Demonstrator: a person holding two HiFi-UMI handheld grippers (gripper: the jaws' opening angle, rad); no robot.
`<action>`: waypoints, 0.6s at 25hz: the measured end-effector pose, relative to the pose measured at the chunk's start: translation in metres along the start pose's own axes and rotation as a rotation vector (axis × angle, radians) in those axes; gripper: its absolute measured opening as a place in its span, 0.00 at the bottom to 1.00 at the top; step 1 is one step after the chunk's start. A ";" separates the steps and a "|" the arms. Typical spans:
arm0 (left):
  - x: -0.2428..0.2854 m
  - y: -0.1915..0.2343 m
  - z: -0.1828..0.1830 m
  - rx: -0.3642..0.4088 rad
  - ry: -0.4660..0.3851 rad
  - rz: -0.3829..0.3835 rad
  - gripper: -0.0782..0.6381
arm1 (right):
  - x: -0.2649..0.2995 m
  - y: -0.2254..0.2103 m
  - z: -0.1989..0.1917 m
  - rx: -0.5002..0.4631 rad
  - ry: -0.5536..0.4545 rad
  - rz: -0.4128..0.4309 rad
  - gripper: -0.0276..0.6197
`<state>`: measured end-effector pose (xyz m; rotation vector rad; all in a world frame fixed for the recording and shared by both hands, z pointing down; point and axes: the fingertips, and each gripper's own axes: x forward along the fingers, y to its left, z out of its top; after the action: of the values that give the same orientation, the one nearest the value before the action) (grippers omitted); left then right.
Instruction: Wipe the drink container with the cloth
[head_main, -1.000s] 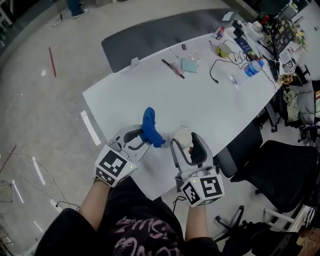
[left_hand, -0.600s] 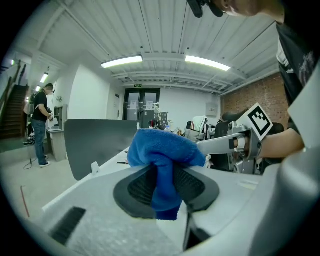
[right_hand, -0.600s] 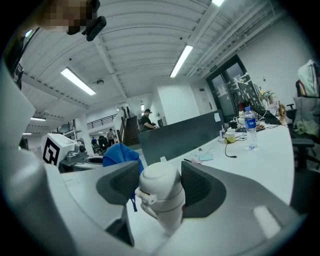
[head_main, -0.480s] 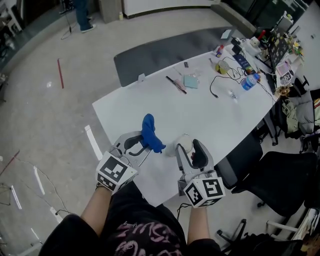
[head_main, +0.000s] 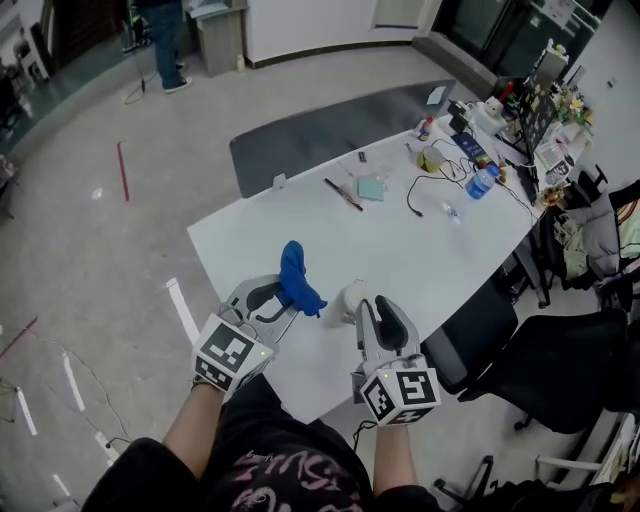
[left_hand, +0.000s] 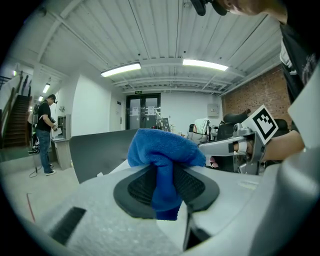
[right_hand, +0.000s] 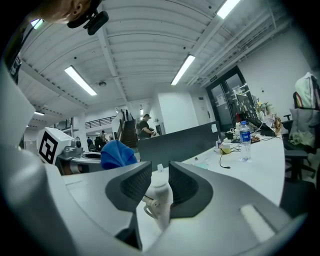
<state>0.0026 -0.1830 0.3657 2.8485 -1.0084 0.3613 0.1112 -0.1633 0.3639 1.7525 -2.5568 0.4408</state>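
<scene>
The left gripper (head_main: 270, 300) is clamped tight on the blue cloth (head_main: 296, 279). In the left gripper view its dark pads (left_hand: 142, 186) meet on a narrow pinched fold, and the rest of the cloth (left_hand: 162, 147) bunches out over the tips toward 12 o'clock, with a short tail hanging toward 6 o'clock. The right gripper (head_main: 373, 308) has just been closing its jaws, which now stand part-way in with the white drink container (head_main: 350, 298) between them. In the right gripper view the ribbed pads (right_hand: 134, 184) sit against either side of the drink container's (right_hand: 161, 202) upper part, while its body runs down toward 6 o'clock below the fingers. Seen from the head view, the drink container sits at about 10 o'clock from the right gripper's fingertips, over the near edge of the white table (head_main: 400, 245). The cloth is at about 9 o'clock from the container, near it but not touching. A water bottle (head_main: 480, 182) stands well apart at the table's far end, toward 1 o'clock.
</scene>
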 end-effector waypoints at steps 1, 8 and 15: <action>-0.002 -0.002 0.002 0.001 -0.005 0.006 0.25 | -0.003 0.001 0.002 -0.004 -0.003 0.001 0.20; -0.020 -0.012 0.018 0.001 -0.032 0.052 0.25 | -0.023 0.008 0.012 -0.024 -0.018 0.003 0.15; -0.036 -0.021 0.029 -0.004 -0.062 0.111 0.25 | -0.043 0.010 0.022 -0.030 -0.059 -0.008 0.04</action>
<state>-0.0054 -0.1498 0.3285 2.8233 -1.1812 0.2814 0.1213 -0.1256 0.3329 1.7918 -2.5803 0.3533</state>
